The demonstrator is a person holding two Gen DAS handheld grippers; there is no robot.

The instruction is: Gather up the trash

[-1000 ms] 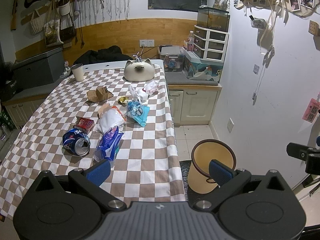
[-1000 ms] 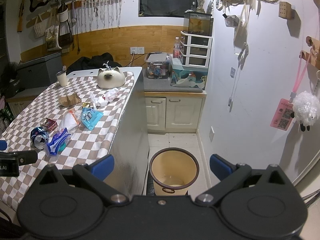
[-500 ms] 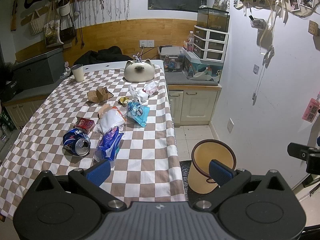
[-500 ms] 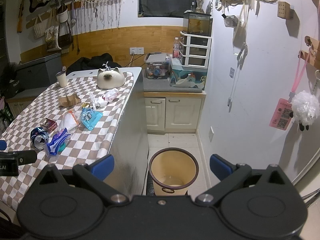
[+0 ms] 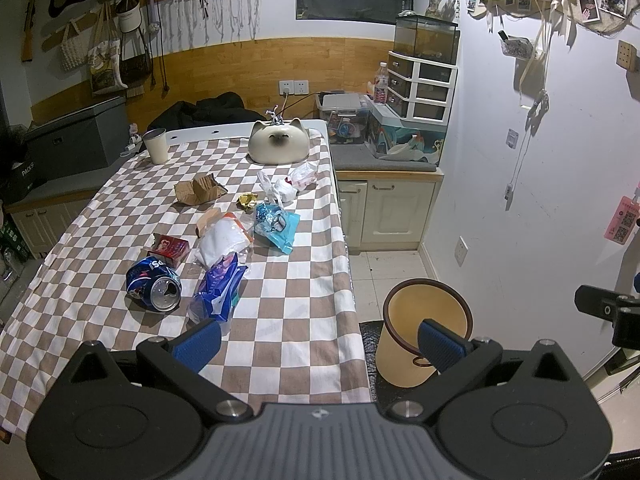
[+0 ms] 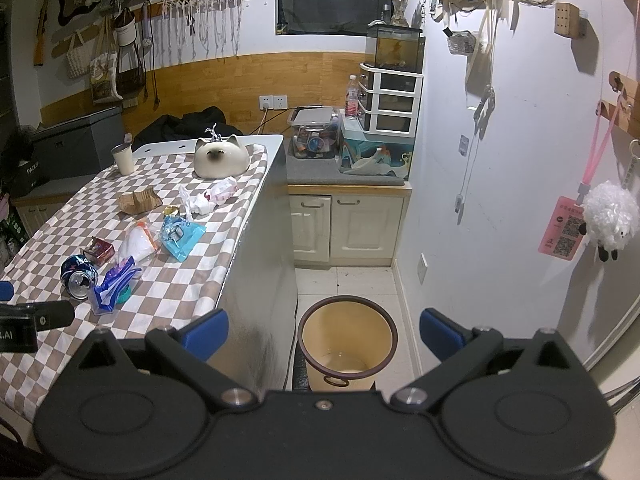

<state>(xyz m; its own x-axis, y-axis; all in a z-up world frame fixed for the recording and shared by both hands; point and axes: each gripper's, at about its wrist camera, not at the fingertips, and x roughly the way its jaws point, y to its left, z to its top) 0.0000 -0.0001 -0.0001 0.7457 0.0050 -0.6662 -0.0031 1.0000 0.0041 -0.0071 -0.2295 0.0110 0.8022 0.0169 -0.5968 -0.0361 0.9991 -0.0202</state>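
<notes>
Several pieces of trash lie on the checkered table (image 5: pixel 288 304): a crushed blue can (image 5: pixel 154 285), a blue-purple wrapper (image 5: pixel 219 291), a red carton (image 5: pixel 171 247), a white bag (image 5: pixel 222 238), a light-blue packet (image 5: pixel 277 225), a brown torn box (image 5: pixel 198 192) and white crumpled wrappers (image 5: pixel 286 186). A yellow bin (image 5: pixel 426 334) stands on the floor to the table's right; it also shows in the right wrist view (image 6: pixel 347 342). My left gripper (image 5: pixel 320 344) is open and empty over the table's near edge. My right gripper (image 6: pixel 324 330) is open and empty above the bin.
A cat-shaped ceramic piece (image 5: pixel 279 142) and a cup (image 5: pixel 155 145) stand at the table's far end. A low cabinet (image 6: pixel 350 222) with storage boxes sits behind the bin. A white wall (image 6: pixel 500 200) runs close on the right.
</notes>
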